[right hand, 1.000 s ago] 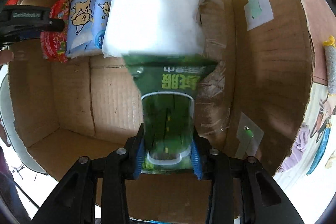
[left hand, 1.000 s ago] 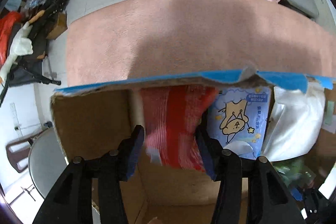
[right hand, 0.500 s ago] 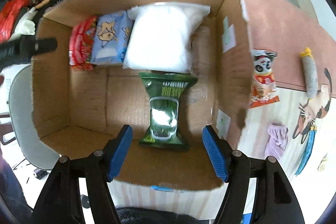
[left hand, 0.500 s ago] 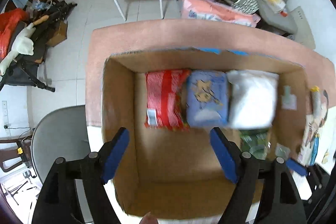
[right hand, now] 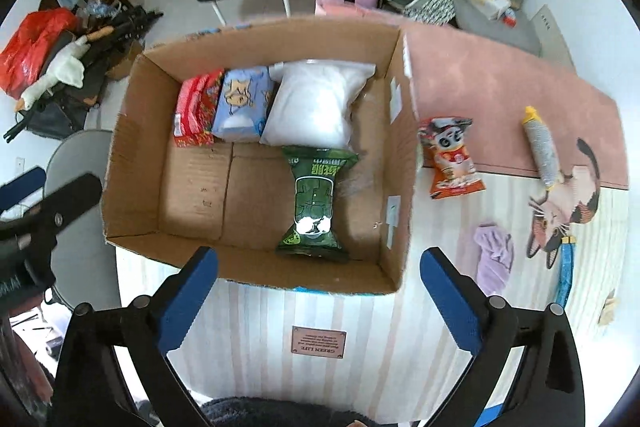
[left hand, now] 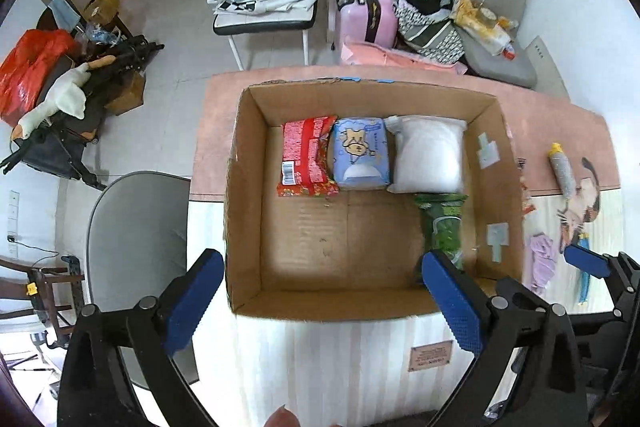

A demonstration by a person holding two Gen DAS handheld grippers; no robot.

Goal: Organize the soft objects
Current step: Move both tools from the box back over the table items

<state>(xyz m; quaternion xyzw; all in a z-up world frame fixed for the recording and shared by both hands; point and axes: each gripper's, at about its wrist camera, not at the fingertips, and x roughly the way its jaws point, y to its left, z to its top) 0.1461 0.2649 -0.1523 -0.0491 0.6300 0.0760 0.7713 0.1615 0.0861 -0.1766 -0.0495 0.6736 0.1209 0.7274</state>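
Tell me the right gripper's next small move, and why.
Probably swing the right gripper right, over the orange packet on the table beside the box. Its jaws are opening with nothing between them, the green pack already lies in the box with three others, and the orange packet is the closest soft item still outside.

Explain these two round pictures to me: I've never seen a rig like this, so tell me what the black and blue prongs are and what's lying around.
Each picture comes from a fisheye camera on a hand-held gripper, looking down. No robot: a person holds the left gripper and the right gripper. Both jaws are opening, nothing between them. In the cardboard box: red packet, blue pack, white bag, green pack. Outside on the table: orange snack bag, purple cloth, grey roller.
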